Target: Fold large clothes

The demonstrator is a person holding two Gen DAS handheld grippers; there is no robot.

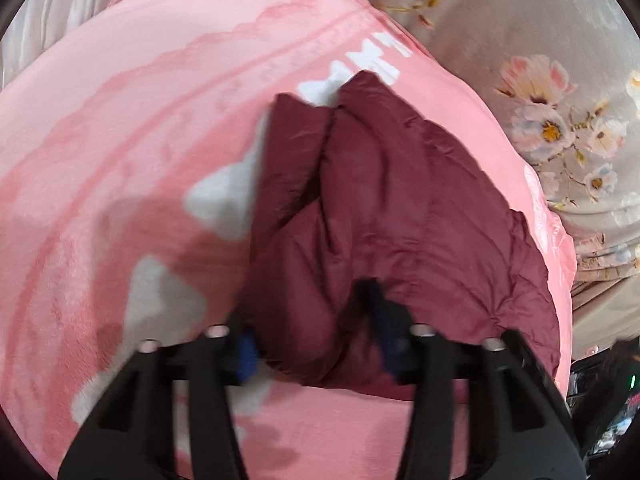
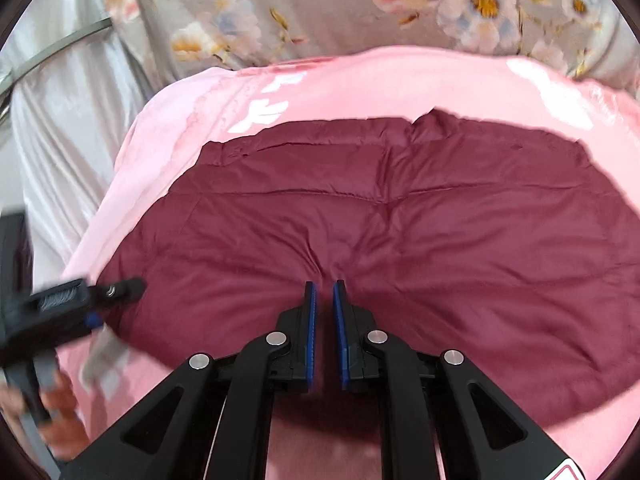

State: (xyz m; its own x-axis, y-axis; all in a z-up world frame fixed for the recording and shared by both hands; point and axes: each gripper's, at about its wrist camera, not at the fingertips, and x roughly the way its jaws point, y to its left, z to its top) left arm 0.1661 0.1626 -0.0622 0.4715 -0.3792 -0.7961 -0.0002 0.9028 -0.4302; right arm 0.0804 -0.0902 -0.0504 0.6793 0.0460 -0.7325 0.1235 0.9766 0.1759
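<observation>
A maroon quilted jacket (image 2: 380, 224) lies spread on a pink blanket (image 2: 400, 84). In the left wrist view the jacket (image 1: 392, 208) looks bunched and runs away from the camera. My left gripper (image 1: 316, 344) is open, its blurred fingers straddling the jacket's near edge. It shows at the left of the right wrist view (image 2: 120, 292), at the jacket's left edge. My right gripper (image 2: 325, 292) has its fingers nearly together with a narrow gap. It presses into the jacket's near middle, where the fabric puckers; whether cloth is pinched is unclear.
The pink blanket (image 1: 120, 160) has white patches and covers a bed with a grey floral sheet (image 1: 540, 80), (image 2: 320, 8). Pale curtain fabric (image 2: 60, 120) hangs at the left. Dark clutter (image 1: 608, 400) sits beyond the bed's right edge.
</observation>
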